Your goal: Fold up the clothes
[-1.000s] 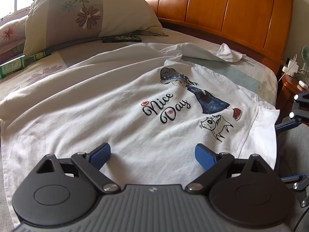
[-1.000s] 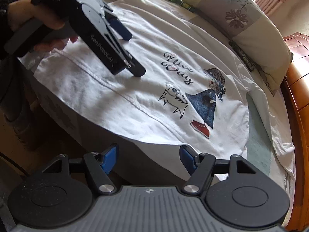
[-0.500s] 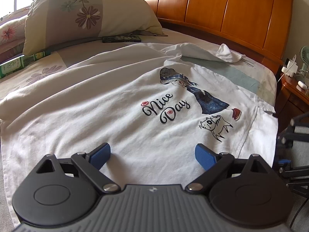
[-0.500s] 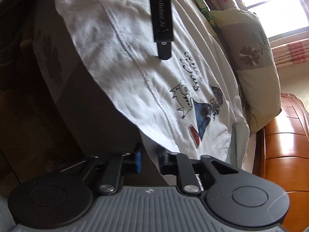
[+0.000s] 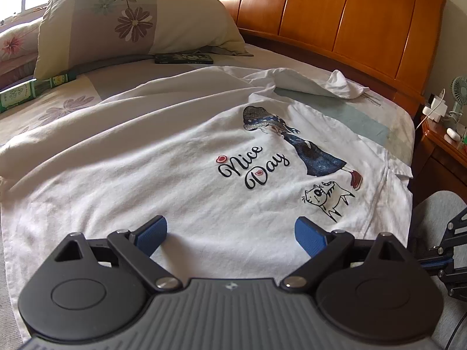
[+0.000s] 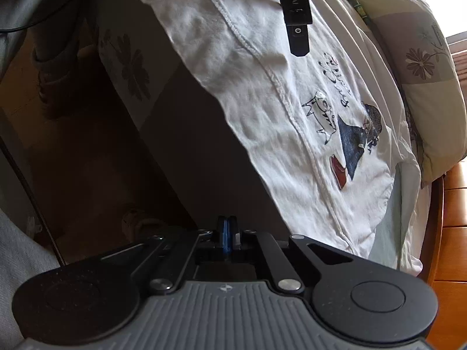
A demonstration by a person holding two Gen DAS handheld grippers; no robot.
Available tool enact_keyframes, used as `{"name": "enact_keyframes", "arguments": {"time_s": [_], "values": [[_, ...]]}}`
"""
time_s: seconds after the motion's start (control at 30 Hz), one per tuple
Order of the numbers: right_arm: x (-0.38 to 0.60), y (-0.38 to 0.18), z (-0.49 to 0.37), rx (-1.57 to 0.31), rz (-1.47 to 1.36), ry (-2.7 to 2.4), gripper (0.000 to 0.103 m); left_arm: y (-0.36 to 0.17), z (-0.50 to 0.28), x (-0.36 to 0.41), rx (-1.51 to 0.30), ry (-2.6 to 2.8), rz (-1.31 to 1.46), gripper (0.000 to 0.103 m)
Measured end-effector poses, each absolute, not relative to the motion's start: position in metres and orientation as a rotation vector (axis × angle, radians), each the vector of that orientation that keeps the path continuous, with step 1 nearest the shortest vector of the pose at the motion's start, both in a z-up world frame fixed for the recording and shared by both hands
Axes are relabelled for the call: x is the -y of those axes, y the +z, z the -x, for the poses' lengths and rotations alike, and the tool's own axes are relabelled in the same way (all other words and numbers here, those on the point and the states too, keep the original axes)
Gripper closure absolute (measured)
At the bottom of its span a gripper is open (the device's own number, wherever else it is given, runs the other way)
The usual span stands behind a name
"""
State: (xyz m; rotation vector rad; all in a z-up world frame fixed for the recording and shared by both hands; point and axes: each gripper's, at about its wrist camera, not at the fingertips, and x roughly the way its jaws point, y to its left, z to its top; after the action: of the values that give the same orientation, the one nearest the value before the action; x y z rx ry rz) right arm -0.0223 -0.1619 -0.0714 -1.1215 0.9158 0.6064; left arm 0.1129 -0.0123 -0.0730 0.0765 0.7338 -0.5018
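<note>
A white T-shirt printed with "Nice Day", a girl and a cat lies face up on the bed, its hem at the near edge. My left gripper hovers open just over the hem, with nothing between its blue pads. One of its black fingers shows in the right wrist view above the shirt. My right gripper is shut, its pads pressed together just off the bed edge beside the shirt's hanging hem. I cannot tell whether any cloth is pinched. Its linkage shows by the shirt's right corner.
A flowered pillow and the wooden headboard lie beyond the shirt. A green bottle and a dark flat case rest near the pillow. A nightstand with chargers and a small fan stands on the right. A person's grey trouser leg is close.
The right gripper has rolled, dropped slightly toward the bed edge and gone from wide open to shut. The left gripper and the shirt have stayed still.
</note>
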Motion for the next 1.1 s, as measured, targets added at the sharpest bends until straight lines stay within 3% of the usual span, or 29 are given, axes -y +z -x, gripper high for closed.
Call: {"name": "enact_keyframes", "arguments": {"time_s": [0.17, 0.23, 0.33, 0.47, 0.63, 0.87, 1.1], "values": [[0.168, -0.022, 0.000, -0.814, 0.924, 0.555, 0.092, -0.067, -0.117, 0.003, -0.726, -0.460, -0.068, 0.009], [0.170, -0.006, -0.018, -0.771, 0.810, 0.531, 0.080, -0.067, -0.119, -0.001, -0.732, -0.433, -0.085, 0.009], [0.173, -0.006, -0.059, -0.766, 0.587, 0.492, 0.071, -0.069, -0.119, -0.006, -0.747, -0.397, -0.106, 0.009], [0.173, -0.037, -0.099, -0.832, 0.309, 0.493, 0.069, -0.070, -0.112, -0.014, -0.756, -0.377, -0.137, 0.009], [0.166, -0.053, -0.071, -0.817, 0.330, 0.453, 0.056, -0.076, -0.106, -0.034, -0.790, -0.336, -0.176, 0.002], [0.149, -0.033, -0.047, -0.729, 0.326, 0.488, 0.051, -0.074, -0.103, -0.060, -0.800, -0.292, -0.128, 0.002], [0.110, -0.058, -0.018, -0.767, 0.318, 0.486, 0.048, -0.067, -0.105, -0.054, -0.762, -0.323, -0.119, 0.002]]}}
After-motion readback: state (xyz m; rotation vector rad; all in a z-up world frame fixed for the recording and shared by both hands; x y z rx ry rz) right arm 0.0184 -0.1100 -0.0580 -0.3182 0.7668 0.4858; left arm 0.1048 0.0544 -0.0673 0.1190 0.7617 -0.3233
